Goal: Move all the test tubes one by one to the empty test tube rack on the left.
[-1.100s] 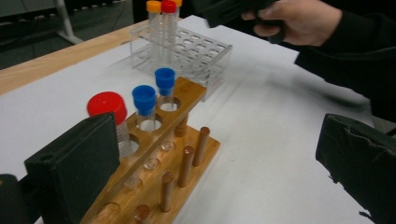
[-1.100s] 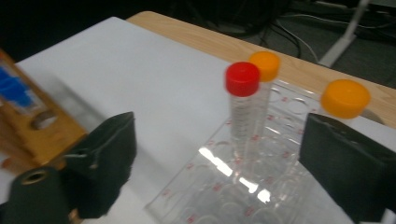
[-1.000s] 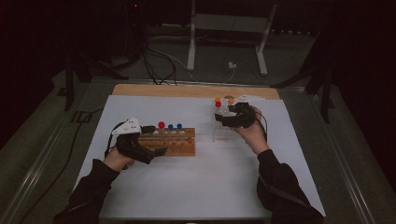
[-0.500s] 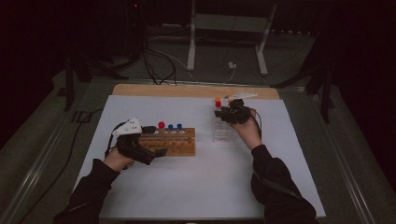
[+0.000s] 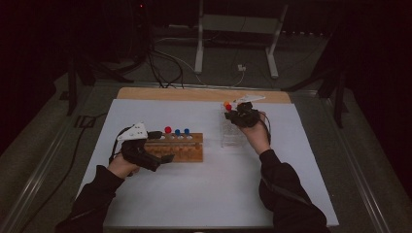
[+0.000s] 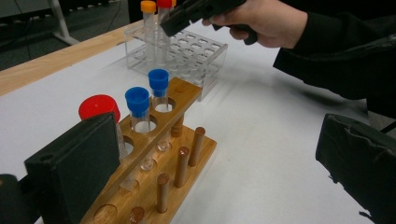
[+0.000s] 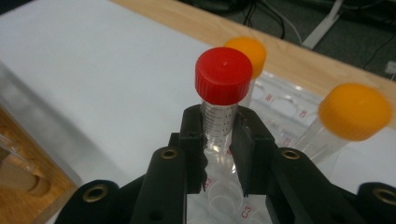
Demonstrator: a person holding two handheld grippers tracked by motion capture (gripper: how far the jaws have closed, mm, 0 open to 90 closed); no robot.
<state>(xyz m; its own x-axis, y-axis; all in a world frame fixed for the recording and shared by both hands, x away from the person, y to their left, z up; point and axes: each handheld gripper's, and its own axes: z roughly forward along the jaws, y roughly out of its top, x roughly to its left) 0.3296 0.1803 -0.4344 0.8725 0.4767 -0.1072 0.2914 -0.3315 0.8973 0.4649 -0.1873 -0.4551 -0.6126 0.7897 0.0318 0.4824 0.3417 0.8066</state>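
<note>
In the high view, the right claw [image 5: 232, 114] sits over the clear plastic tube rack [image 5: 232, 137] at the far right of the white tabletop [image 5: 209, 194], with a red cap just beside an orange one at its tip. The left claw [image 5: 163, 145] rests against the near left end of the wooden tube rack [image 5: 180, 149], where a red-capped tube and two blue-capped tubes stand upright in a row.

In the left gripper view, the left claw is spread wide: one black jaw lies beside the wooden rack, the other well apart at the right edge, nothing between them. The large red cap [image 6: 99, 107] sits just behind the near jaw; the two blue-capped tubes [image 6: 138, 112] stand upright in the rack's top holes, and wooden pegs rise from its base. Farther off, the right hand [image 6: 266, 21] holds its gripper over the clear rack, by the orange-capped and red-capped tubes.

In the right gripper view, the right claw [image 7: 219, 149] has just been closing and now pinches the red-capped test tube [image 7: 223, 77] just below its cap. The tube's long axis runs roughly upright, cap up, bottom end down in the clear rack. Printed graduation marks run along its clear wall, too fine to read. Two orange-capped tubes [image 7: 355, 112] stand beside and behind it. Red labels on the rack mark the holes; "C3" is legible near the jaws.
</note>
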